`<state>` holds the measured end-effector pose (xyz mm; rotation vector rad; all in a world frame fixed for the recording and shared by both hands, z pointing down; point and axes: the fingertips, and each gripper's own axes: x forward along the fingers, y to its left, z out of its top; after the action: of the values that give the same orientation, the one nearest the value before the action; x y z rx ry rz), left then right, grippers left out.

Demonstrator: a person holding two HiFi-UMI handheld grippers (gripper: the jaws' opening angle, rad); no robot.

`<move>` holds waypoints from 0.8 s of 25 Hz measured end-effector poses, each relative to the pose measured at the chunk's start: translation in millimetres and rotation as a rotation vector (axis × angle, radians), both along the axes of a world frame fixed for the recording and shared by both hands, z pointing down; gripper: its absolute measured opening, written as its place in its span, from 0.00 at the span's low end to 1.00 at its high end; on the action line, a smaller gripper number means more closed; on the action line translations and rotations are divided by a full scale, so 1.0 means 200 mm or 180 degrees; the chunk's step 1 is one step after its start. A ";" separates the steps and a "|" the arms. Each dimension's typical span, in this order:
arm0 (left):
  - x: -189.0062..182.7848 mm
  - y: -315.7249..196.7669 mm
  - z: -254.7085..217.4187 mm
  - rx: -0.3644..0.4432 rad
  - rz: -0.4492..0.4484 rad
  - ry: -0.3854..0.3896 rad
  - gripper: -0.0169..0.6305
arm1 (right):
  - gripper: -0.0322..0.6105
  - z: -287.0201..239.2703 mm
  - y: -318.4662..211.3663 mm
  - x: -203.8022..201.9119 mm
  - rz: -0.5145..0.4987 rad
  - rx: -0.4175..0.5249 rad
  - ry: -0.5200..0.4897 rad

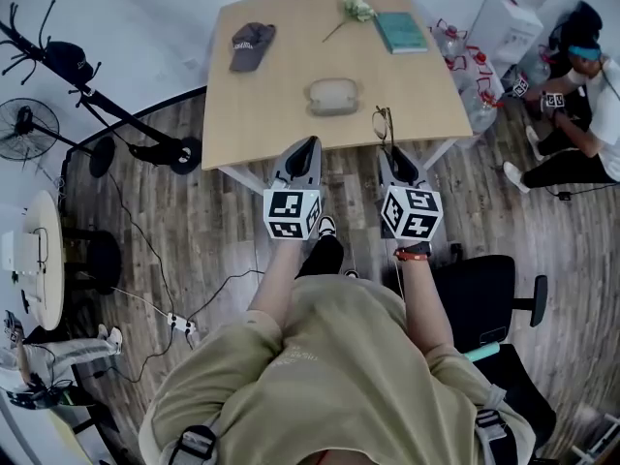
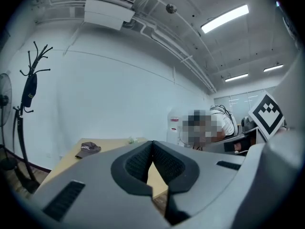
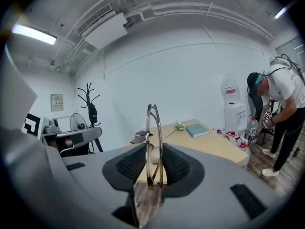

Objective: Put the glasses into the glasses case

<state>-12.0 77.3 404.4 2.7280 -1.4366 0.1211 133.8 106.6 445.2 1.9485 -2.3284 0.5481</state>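
Observation:
The folded metal-rimmed glasses (image 3: 153,128) stand upright between the pads of my right gripper (image 3: 153,152), which is shut on them. In the head view the glasses (image 1: 383,124) hang over the near edge of the wooden table (image 1: 271,114), at the tip of the right gripper (image 1: 390,155). The beige glasses case (image 1: 334,96) lies closed on the table, a little ahead and to the left. My left gripper (image 1: 306,146) is level beside the right one, just short of the table edge. Its pads (image 2: 143,160) meet at the tip with nothing between them.
A grey cap (image 1: 252,45), a teal book (image 1: 400,31) and a small flower (image 1: 356,6) lie at the far side of the table. Water bottles (image 1: 475,76) and a crouching person (image 1: 581,114) are to the right. A black office chair (image 1: 484,298) stands behind on the right.

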 end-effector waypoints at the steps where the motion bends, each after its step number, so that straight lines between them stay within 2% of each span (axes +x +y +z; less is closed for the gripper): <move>1: 0.00 -0.06 0.01 0.0002 0.0001 0.0013 0.06 | 0.24 0.01 -0.06 -0.01 -0.0008 -0.0025 0.0009; 7: -0.08 -0.43 0.02 0.0036 -0.0020 0.0076 0.06 | 0.24 0.03 -0.46 -0.08 -0.0014 -0.0148 0.0052; 14: -0.27 -0.86 0.06 -0.0043 -0.0112 0.0167 0.06 | 0.24 0.07 -0.85 -0.26 -0.0277 -0.0269 0.0002; 20: -0.36 -1.10 0.10 -0.0049 -0.0137 0.0234 0.06 | 0.25 0.17 -1.09 -0.37 -0.0422 -0.0426 0.0263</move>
<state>-84.1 -143.7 424.2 2.6577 -1.4672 0.0296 60.2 -112.2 478.6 1.7118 -2.2860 0.5839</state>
